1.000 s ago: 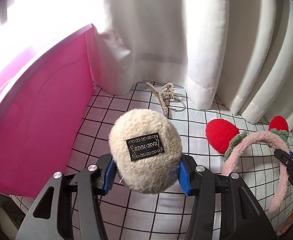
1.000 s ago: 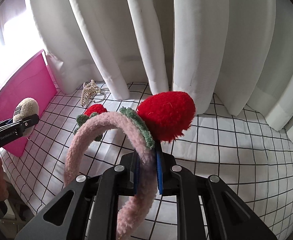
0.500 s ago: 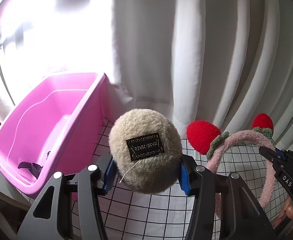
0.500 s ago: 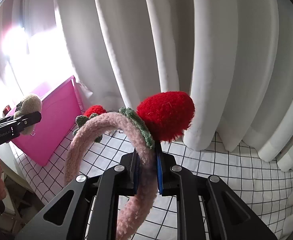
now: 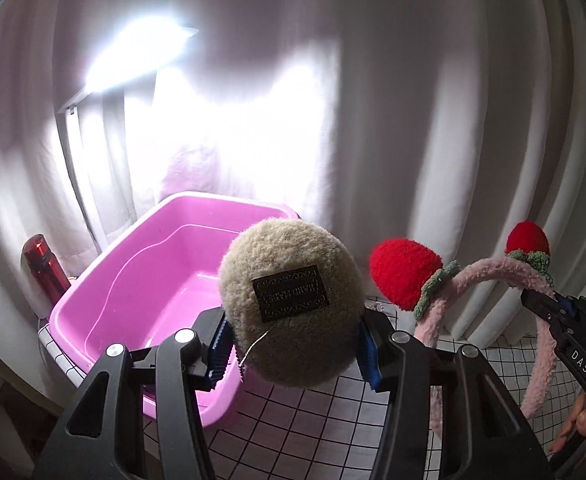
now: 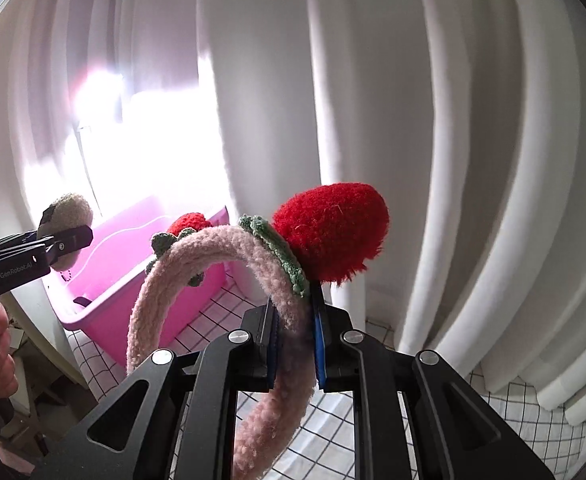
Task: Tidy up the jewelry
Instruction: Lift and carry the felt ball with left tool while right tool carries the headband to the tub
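Left gripper (image 5: pixel 293 340) clamps a beige plush ball (image 5: pixel 291 300) above the pink bin (image 5: pixel 133 280). Right gripper (image 6: pixel 295 344) clamps a pink headband (image 6: pixel 213 252) right of the bin, off the worktop (image 5: pixel 313 420).

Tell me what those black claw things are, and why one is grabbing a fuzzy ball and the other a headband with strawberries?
Those claws are hand-held grippers, one in each of a person's hands, and each carries a camera looking along its fingers. One picture comes from the left gripper. It squeezes a beige fluffy pom-pom with a black label, near a pink plastic bin. The other comes from the right gripper. It pinches a pink fuzzy headband with red strawberry ears. Below is a white tablecloth with black squares, and white curtains hang behind. A red bottle stands beside the bin.
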`<state>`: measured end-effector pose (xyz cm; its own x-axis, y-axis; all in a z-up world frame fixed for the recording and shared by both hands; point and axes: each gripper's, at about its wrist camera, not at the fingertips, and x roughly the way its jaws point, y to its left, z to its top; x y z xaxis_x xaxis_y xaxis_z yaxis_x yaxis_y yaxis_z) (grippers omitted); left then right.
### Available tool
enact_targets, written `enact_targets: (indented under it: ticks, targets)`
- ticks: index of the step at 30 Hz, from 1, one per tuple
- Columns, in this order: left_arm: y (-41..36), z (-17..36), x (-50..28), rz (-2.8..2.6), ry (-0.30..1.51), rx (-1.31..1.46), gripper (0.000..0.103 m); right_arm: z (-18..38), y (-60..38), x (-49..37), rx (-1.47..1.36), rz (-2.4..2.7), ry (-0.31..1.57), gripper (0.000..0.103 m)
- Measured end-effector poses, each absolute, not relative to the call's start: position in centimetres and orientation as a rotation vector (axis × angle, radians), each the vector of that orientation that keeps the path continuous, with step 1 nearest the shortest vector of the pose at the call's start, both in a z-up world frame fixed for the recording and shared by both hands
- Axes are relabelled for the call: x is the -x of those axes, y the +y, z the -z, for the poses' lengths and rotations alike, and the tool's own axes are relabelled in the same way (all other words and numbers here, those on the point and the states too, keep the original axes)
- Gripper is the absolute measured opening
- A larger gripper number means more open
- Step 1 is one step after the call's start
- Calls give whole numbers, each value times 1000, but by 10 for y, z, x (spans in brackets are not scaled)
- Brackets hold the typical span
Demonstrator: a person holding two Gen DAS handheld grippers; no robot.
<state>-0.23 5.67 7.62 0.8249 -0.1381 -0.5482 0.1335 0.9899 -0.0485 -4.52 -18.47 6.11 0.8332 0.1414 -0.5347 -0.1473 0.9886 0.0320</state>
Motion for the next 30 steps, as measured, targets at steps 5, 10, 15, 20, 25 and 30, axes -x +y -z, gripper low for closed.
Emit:
enact_targets:
  ticks: [5, 10, 15, 20, 25, 30]
  targets:
    - [94, -84, -9, 66, 555, 37, 50, -76, -141, 20, 54, -233, 533, 14]
    - [132, -90, -13, -2, 536, 56, 50, -85, -97, -7, 93, -308, 510, 14]
    - [168, -88, -27, -64, 535, 90, 50, -87, -55, -33, 118, -372, 514, 14]
    - [195, -76, -47, -116, 557, 111, 50, -77, -17, -63, 139, -419, 548, 14]
    - [214, -60, -66, -148, 589, 115, 50, -64, 16, -91, 175, -451, 589, 14]
    - [227, -38, -85, -178, 648, 115, 50, -52, 45, -120, 202, -465, 648, 14]
